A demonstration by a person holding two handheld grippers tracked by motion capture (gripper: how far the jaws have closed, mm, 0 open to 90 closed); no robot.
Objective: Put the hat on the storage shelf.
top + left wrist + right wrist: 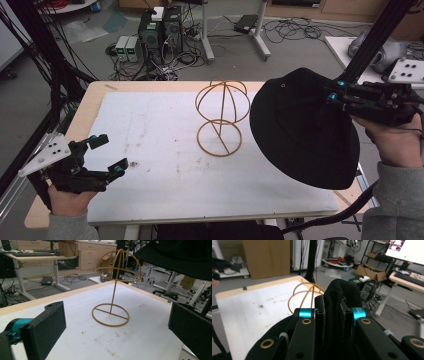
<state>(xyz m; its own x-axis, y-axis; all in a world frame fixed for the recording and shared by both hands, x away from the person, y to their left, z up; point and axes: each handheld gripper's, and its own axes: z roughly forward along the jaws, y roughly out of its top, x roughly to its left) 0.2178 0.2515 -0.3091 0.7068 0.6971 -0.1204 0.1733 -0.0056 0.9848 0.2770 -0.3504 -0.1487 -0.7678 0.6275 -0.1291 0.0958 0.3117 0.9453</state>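
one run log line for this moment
right tool: shut on black hat, held above table | left tool: open, empty | wire hat stand: bare

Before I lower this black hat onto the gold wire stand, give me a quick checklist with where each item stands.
1. Right gripper jaws shut on the black hat: ok.
2. Hat lifted off the table: ok.
3. Gold wire stand upright, dome bare: ok.
4. Hat centred over the stand: not ok, it hangs to the stand's right in the high view.
5. Left gripper open and apart from the stand: ok.
6. Hat opening facing down: cannot tell.
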